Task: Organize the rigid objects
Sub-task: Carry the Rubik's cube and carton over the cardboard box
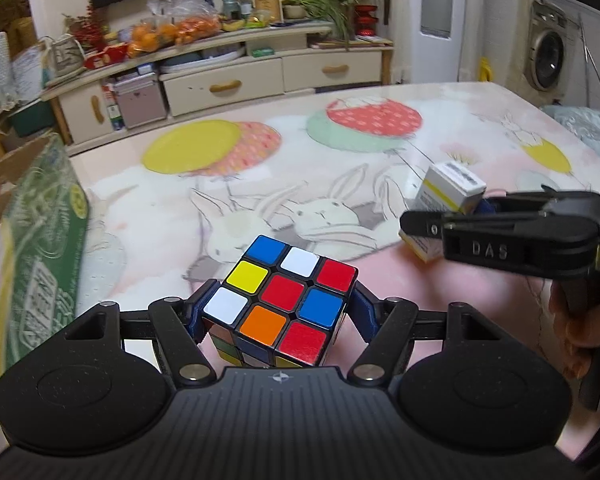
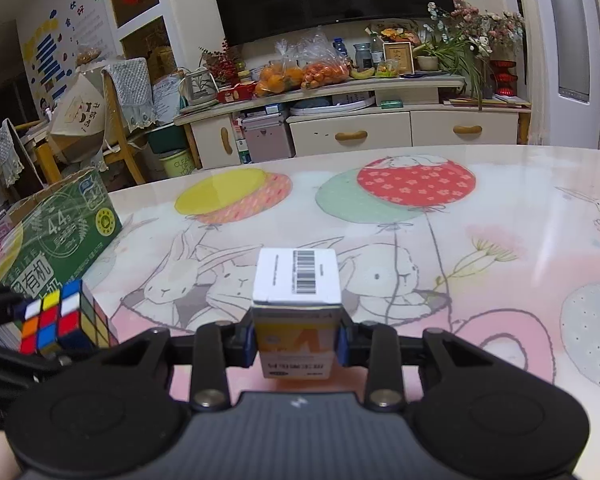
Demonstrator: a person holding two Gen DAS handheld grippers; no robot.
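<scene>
A: What has the left gripper (image 1: pixel 278 314) got?

B: Its 2 blue pads are clamped on the sides of the puzzle cube (image 1: pixel 280 300); the cube sits tilted between them, top face showing red at the centre with white, blue, yellow and orange squares round it; from the right wrist view the same cube (image 2: pixel 60 316) shows at the far left, with pink tablecloth visible under it, so it seems clear of the table.

A: And the right gripper (image 2: pixel 298 338)?

B: Closed on the small white and yellow box (image 2: pixel 298 308); the pads press its 2 narrow sides; the box stands on end, barcode face upward and away from the camera; whether its bottom edge touches the cloth I cannot tell.

A: Where do the 2 stand to each other?

B: Side by side and near; in the left wrist view the right gripper (image 1: pixel 452 220) comes in from the right edge with the box (image 1: pixel 448 192) in its jaws, a hand (image 1: pixel 572 332) below it.

A: Anything else on the table (image 2: pixel 500 216)?

B: A cloth printed with rabbits and balloons covers it; a green carton (image 2: pixel 60 236) lies at the left edge, just beyond the cube; its top is open in the left wrist view, carton (image 1: pixel 40 236) hard against the frame's left side.
</scene>
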